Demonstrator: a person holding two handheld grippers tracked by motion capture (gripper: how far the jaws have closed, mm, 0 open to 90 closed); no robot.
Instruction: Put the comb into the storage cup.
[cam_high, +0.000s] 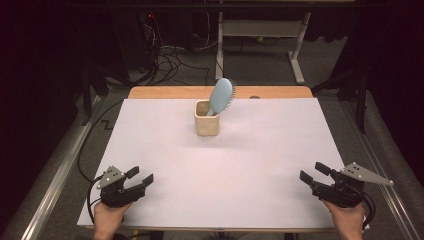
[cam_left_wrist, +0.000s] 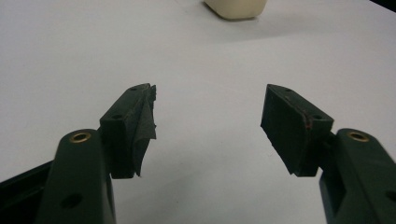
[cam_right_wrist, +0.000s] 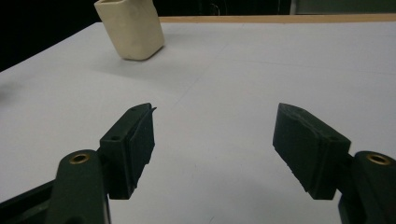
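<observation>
A cream cup (cam_high: 206, 120) stands upright toward the far middle of the white-covered bench (cam_high: 165, 145), with a light blue hairbrush (cam_high: 220, 96) propped in it, head up and leaning right. The left tongs (cam_high: 140, 176) rest at the near left corner and the right tongs (cam_high: 314, 172) at the near right, both released with jaws spread, empty and well apart from the cup.

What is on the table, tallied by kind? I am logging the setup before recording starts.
Hairbrush, blue, standing in the cup: 1
Cup, cream: 1
Grippers, black, left and right, jaws open: 2
Total: 4
</observation>
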